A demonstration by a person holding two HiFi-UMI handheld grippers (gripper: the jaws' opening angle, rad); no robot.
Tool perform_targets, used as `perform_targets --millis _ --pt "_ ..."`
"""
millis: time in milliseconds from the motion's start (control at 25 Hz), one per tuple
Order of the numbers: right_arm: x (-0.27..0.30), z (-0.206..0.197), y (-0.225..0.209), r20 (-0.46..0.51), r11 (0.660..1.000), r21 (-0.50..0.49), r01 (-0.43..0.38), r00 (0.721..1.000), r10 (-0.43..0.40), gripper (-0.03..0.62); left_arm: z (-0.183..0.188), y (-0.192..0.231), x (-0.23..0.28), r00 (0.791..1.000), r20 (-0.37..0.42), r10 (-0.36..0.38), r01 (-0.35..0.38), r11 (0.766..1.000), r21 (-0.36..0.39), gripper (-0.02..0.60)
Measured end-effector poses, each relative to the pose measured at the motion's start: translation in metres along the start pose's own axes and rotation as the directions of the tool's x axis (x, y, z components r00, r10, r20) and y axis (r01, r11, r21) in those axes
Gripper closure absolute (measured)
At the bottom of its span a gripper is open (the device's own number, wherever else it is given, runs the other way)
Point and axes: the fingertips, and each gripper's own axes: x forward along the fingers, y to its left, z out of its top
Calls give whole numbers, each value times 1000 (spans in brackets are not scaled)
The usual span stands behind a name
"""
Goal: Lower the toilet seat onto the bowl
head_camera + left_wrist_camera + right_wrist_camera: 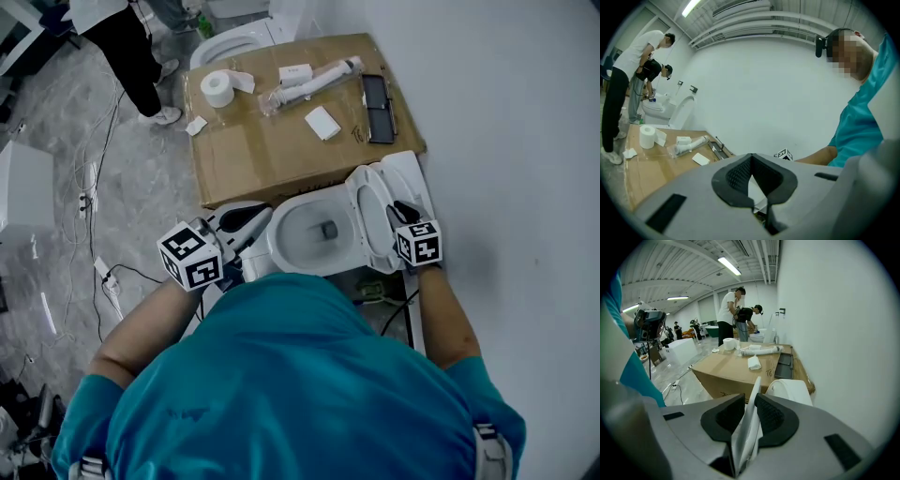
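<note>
Plainly, the right tongs [750, 398] pinched the edge of the toilet seat [746, 432] between their pads. The seat stood raised and tilted, just in front of the lid [412, 178] at the wall and clear of the bowl [298, 255]. The left tongs [751, 157] were pressed together at the tips with nothing in them, just beside the bowl's opposite rim. Beyond the toilet sat a cardboard box [272, 155] carrying a toilet roll [217, 88], a bagged white pipe [309, 82], a white packet [322, 123] and a black tray [378, 108]. Farther off, two people [727, 310] stood by another toilet.
</note>
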Motion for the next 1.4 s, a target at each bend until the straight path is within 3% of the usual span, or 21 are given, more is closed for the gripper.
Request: perform_targets --millis 440,880,1080,1240,1400 --pt "27 8 48 -26 996 27 -91 995 92 493 -8 24 -44 999 15 33 -32 999 -31 586" --pt "50 4 76 -20 954 177 -243 968 250 435 -33 34 -49 999 -9 31 -32 996 -85 586" --pt "68 -6 94 -38 881 323 -345 926 376 319 -48 41 -52 999 -25 31 -33 994 -104 586" --pt "79 -13 112 -37 776 440 -451 855 518 257 -59 41 -52 999 -40 21 -26 992 -122 586" --pt "86 -17 130 -22 669 525 -527 777 630 241 -69 48 -56 999 -44 25 -31 990 -141 586"
